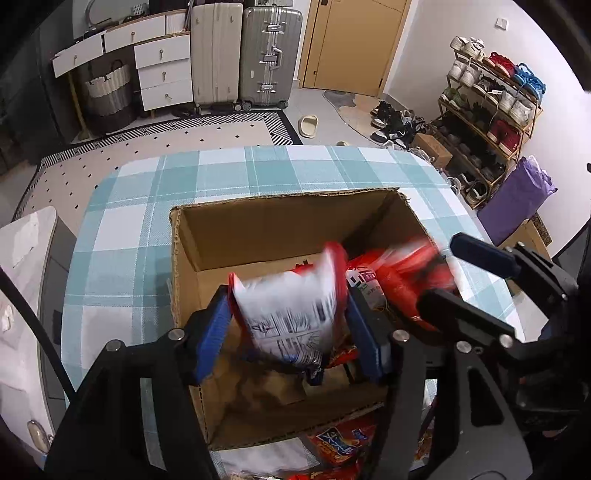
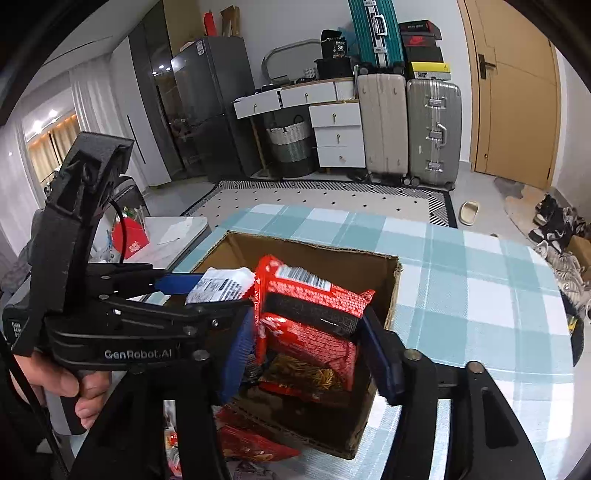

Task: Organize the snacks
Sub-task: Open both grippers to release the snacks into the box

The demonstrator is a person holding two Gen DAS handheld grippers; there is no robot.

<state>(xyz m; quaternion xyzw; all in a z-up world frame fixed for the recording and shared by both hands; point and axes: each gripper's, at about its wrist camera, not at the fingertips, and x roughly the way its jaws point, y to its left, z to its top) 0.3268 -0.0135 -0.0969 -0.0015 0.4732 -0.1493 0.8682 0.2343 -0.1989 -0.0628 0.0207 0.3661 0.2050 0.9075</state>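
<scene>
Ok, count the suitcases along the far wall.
3. A beige suitcase and a silver suitcase stand side by side on the floor beside the white drawers; a teal suitcase stands higher up behind them. More may be hidden.

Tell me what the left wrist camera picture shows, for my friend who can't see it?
Over an open cardboard box on a blue-and-white checked tablecloth, the left tongs have a blurry white-and-red snack packet between their blue pads. To the right, the right tongs reach over the box with a red snack packet. Suitcases, drawers and a shoe rack stand behind.
</scene>
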